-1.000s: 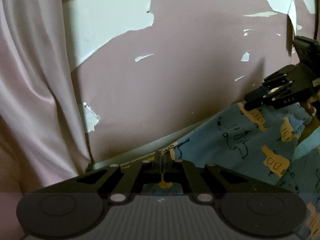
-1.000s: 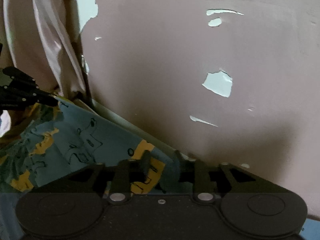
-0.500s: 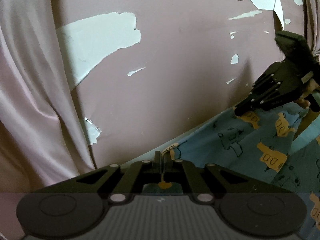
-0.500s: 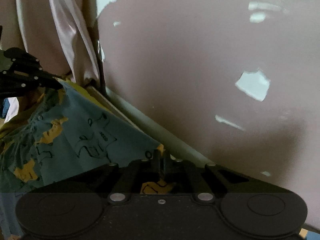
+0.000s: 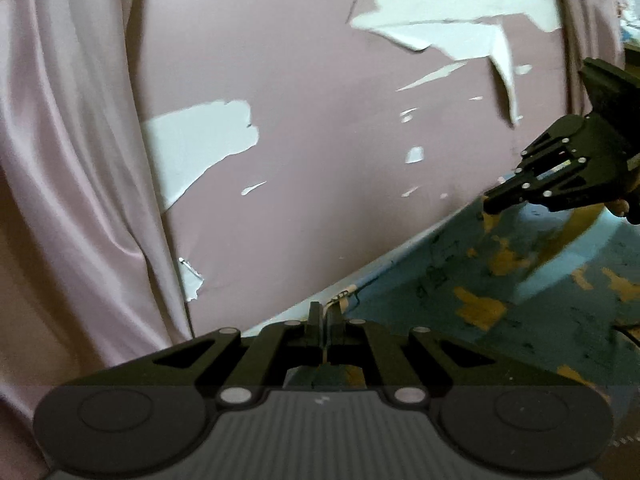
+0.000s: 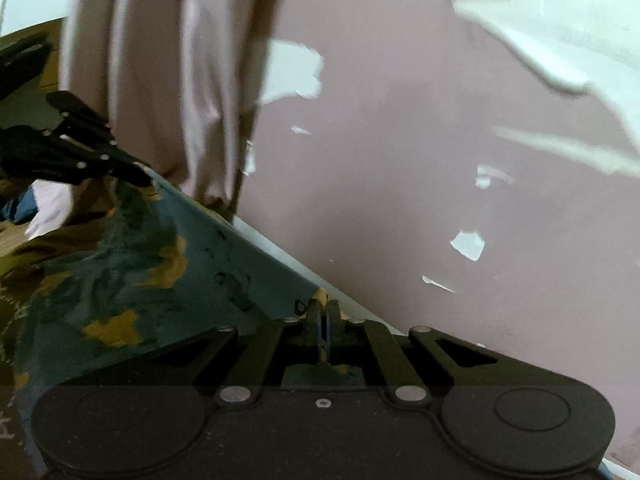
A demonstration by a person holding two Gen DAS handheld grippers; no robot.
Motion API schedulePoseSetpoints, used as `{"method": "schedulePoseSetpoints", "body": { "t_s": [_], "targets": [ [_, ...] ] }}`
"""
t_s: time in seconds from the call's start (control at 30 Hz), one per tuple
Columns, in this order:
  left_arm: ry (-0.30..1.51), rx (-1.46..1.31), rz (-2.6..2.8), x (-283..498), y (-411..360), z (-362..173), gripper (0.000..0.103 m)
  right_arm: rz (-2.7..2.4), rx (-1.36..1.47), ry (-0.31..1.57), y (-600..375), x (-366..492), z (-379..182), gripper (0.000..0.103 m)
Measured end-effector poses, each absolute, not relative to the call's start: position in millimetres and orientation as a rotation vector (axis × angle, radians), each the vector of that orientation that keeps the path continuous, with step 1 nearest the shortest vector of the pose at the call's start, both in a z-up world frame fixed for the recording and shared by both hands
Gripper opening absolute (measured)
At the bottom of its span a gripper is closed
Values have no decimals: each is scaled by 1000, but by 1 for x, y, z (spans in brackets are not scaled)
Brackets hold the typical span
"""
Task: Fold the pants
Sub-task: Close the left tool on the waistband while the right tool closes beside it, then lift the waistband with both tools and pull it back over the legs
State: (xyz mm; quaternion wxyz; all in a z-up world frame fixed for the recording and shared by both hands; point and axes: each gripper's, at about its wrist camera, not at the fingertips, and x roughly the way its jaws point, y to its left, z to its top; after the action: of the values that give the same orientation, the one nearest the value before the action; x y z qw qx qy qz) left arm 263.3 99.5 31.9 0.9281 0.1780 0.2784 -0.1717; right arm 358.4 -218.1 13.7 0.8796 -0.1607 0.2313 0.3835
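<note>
Both the left gripper (image 5: 325,314) and right gripper (image 6: 323,314) pinch the blue cotton pants with orange print (image 5: 480,280) fully closed; keep that edge taut and level, though blur probably hides sag.

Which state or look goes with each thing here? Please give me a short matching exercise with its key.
Things:
1. left gripper
2. wall
3. curtain
4. pants

Descriptions:
A. pale pink cloth hanging in folds
B. blue fabric with orange and black print, stretched between both grippers
C. jaws shut on the fabric's edge
D. pink paint peeling off in white patches

Pairs: 1-C, 2-D, 3-A, 4-B
</note>
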Motion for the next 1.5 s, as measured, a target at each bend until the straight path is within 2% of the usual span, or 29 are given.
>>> {"method": "schedulePoseSetpoints", "body": {
  "t_s": [0.2,0.4,0.6,0.83,1.13,1.2,1.23,1.27,1.3,1.33,1.37,1.4,1.43,1.5],
  "targets": [
    [589,318,-389,202,107,35,1,839,-371,442,-227,263,26,0],
    [676,335,-430,167,111,0,1,869,-343,595,-220,208,-9,0],
    [726,403,-440,145,104,-40,1,849,-358,656,-214,192,-40,0],
    [711,459,-503,137,107,-32,1,918,-373,627,-223,186,-28,0],
    [860,450,-588,137,105,-54,3,934,-407,704,-218,179,-53,3],
    [903,437,-593,142,106,-61,9,923,-394,749,-216,182,-61,13],
    [905,425,-592,143,107,-60,9,920,-368,755,-218,182,-61,14],
    [905,407,-589,144,107,-58,9,914,-357,752,-221,181,-60,19],
    [906,391,-589,145,107,-55,17,905,-355,743,-224,179,-57,32],
    [906,375,-593,145,106,-51,23,895,-351,734,-229,178,-55,42],
    [900,354,-601,146,103,-47,45,885,-341,728,-234,178,-52,57],
    [888,342,-599,146,99,-44,68,872,-327,725,-242,178,-50,66],
    [863,325,-592,147,94,-39,74,851,-319,720,-248,179,-48,70],
    [833,296,-609,150,82,-32,86,780,-289,706,-265,182,-44,88]
  ]
}}
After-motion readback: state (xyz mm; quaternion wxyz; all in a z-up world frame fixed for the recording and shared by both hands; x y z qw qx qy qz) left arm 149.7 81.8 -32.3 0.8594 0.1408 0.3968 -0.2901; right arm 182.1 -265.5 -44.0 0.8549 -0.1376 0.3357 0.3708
